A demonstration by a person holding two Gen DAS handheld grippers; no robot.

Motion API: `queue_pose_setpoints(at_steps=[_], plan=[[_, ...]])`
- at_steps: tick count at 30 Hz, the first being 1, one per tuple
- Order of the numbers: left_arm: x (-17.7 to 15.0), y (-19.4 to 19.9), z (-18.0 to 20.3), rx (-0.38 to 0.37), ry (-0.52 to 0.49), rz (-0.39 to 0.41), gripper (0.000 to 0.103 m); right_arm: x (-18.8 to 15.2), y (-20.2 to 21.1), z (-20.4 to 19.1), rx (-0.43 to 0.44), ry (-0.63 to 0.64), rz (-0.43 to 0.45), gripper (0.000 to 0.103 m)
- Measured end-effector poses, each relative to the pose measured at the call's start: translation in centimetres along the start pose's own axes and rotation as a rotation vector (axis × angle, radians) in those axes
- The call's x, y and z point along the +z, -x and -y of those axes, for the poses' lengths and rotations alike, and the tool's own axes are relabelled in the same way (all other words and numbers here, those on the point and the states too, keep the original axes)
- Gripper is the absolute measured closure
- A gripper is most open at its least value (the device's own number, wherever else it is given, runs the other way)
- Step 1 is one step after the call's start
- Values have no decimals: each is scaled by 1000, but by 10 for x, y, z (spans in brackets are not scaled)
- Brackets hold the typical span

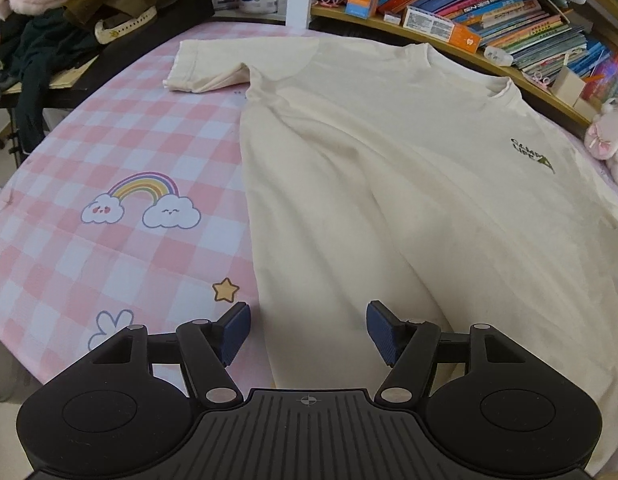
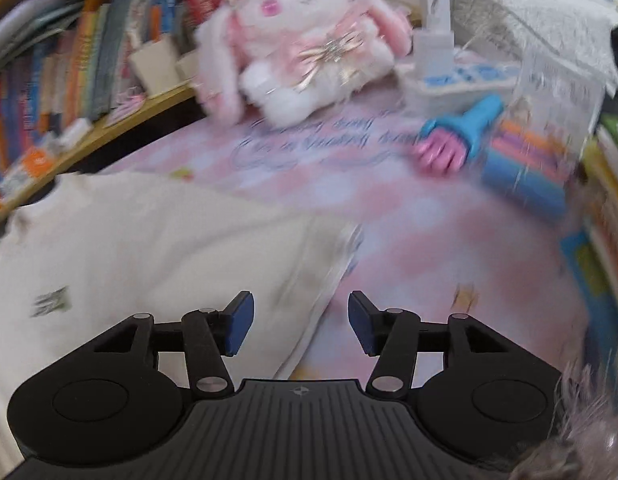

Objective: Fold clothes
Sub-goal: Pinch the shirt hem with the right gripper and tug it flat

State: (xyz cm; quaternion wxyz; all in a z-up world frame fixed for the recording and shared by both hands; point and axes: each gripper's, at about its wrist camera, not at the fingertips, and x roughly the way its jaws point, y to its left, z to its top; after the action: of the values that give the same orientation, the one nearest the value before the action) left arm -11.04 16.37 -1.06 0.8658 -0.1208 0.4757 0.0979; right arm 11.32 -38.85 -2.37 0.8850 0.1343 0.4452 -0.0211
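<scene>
A cream T-shirt point(image 1: 373, 168) lies spread face up on the pink checked tablecloth point(image 1: 109, 248), collar toward the bookshelf, one short sleeve point(image 1: 205, 66) stretched to the far left. My left gripper point(image 1: 308, 330) is open over the shirt's lower left hem, nothing between its blue pads. The right wrist view is blurred: the same T-shirt point(image 2: 149, 240) fills the left half, with its other sleeve's edge point(image 2: 333, 268) running toward my right gripper point(image 2: 301, 322). That gripper is open just above the sleeve edge.
A pile of dark clothes point(image 1: 61, 28) sits at the far left on a black stand. A curved bookshelf point(image 1: 489, 12) lines the back. A pink plush rabbit point(image 2: 301, 40), a blue and pink brush point(image 2: 457, 136) and a blue box point(image 2: 525, 168) occupy the right side.
</scene>
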Motion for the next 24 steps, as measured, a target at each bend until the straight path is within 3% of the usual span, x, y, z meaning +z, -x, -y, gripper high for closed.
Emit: queue_pose_setpoints(at_steps=[3, 5, 6, 11, 21, 24], plan=[[0, -1, 2, 15, 8, -2, 38, 9, -13, -4, -30, 109, 11, 65], [0, -1, 3, 24, 20, -6, 38, 14, -21, -7, -50, 183, 18, 79], [1, -1, 4, 28, 26, -8, 38, 15, -23, -10, -38, 221, 18, 91], [-3, -2, 14, 27, 24, -21, 38, 42, -47, -19, -82, 331, 57, 93], [-5, -6, 35, 1, -9, -30, 38, 89, -82, -14, -141, 323, 82, 91], [-2, -2, 34, -18, -26, -7, 38, 103, -93, -12, -158, 321, 90, 78]])
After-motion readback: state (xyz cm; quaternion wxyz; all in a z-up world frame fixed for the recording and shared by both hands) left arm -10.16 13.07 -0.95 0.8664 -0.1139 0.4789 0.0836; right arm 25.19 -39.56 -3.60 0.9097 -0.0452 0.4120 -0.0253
